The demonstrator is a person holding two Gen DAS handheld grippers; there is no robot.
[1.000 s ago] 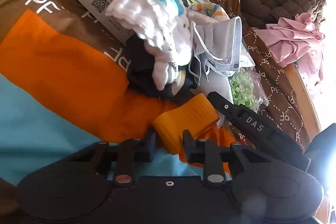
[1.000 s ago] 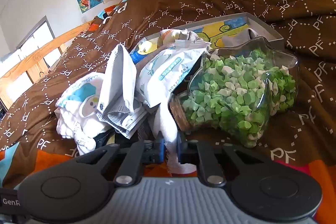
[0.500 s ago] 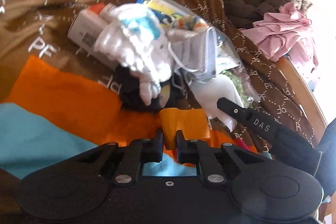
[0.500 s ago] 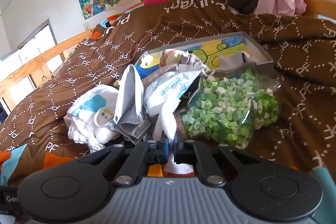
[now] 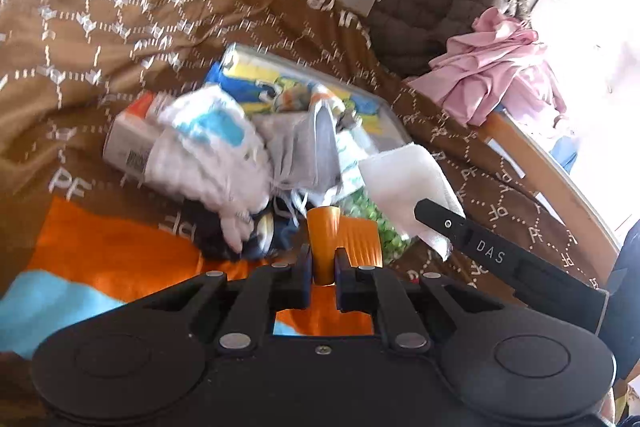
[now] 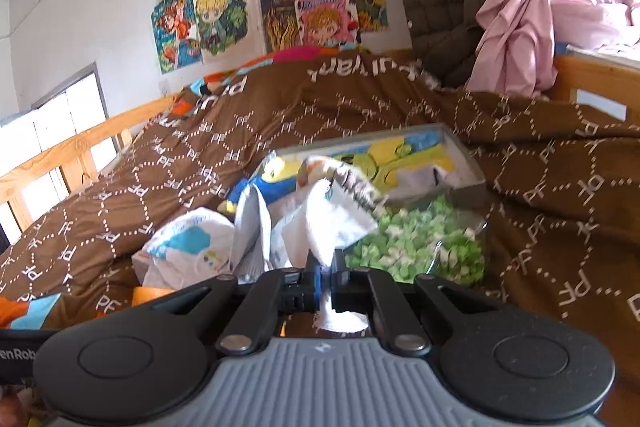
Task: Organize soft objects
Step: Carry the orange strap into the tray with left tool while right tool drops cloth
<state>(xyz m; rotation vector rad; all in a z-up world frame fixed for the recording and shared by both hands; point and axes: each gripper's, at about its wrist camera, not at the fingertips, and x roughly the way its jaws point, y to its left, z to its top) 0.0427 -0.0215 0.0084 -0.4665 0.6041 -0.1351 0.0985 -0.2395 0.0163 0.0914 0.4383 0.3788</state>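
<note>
Left gripper [image 5: 323, 257] jaws nearly closed, pinching ribbed orange flat piece [image 5: 343, 235]; right gripper [image 6: 326, 285] jaws nearly closed, clamping white soft cloth [image 6: 325, 227], cloth draping ahead of jaws; risk: thin edge grip slipping, cloth snagging grey face mask [image 6: 251, 227] beside jaws, dragging pile.

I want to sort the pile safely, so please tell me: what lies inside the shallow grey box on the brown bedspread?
The shallow grey box shows a colourful cartoon picture and a small white cloth inside. Its near end is covered by the heap of white cloths and grey masks, so anything there is hidden.
</note>
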